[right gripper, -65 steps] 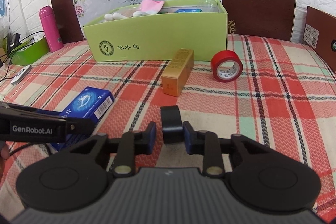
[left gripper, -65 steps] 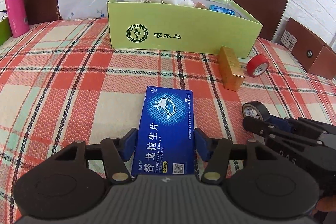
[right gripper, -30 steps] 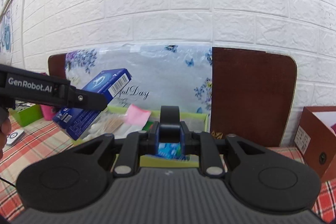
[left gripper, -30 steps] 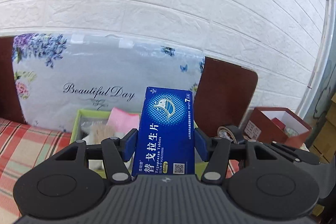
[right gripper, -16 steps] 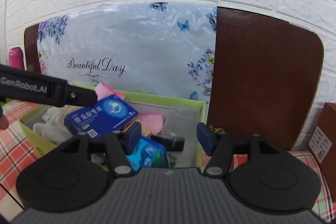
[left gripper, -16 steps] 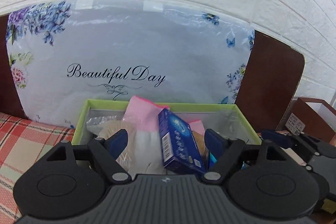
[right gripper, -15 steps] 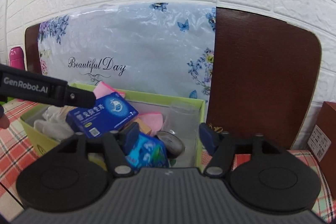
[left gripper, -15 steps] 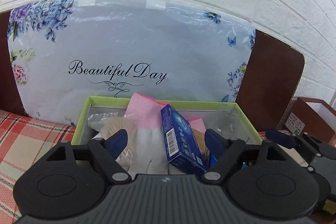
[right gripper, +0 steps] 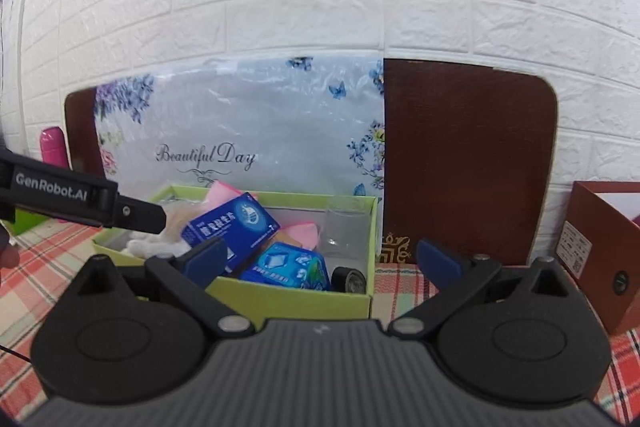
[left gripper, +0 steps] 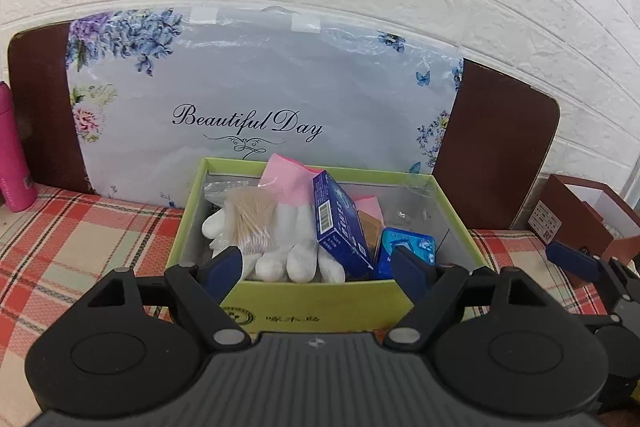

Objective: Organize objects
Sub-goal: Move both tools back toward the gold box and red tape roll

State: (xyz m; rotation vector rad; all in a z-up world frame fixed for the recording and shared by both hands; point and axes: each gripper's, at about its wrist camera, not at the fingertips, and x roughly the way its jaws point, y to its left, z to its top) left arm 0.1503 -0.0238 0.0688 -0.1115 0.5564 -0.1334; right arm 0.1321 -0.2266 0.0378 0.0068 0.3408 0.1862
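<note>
Both grippers hang in front of the green box [left gripper: 288,301], and neither holds anything. The left gripper [left gripper: 318,267] has its blue-padded fingers spread wide, framing the near wall of the box. The right gripper [right gripper: 320,257] is spread just as wide, poised at the box's right end.

The blue medicine carton [left gripper: 340,225] lies inside the box, tilted on its edge and leaning against the pile of white gloves [left gripper: 280,243] with pink cuffs. A bundle of cotton swabs [left gripper: 250,215] lies on the gloves to its left. Just to the carton's right a light-blue packet [left gripper: 406,247] lies low in the box. From the right wrist view the same carton [right gripper: 230,227] shows its printed face, propped over the light-blue packet [right gripper: 286,267], and the black tape roll [right gripper: 350,279] lies in the near right corner, touching the box floor beside the packet. A clear plastic piece stands at the back right corner.

The box sits on a red plaid tabletop [left gripper: 80,239]. Behind it a floral "Beautiful Day" bag [left gripper: 248,123] leans on a brown board, and a pink bottle [left gripper: 12,155] stands far left. A reddish-brown box [right gripper: 600,247] sits to the right.
</note>
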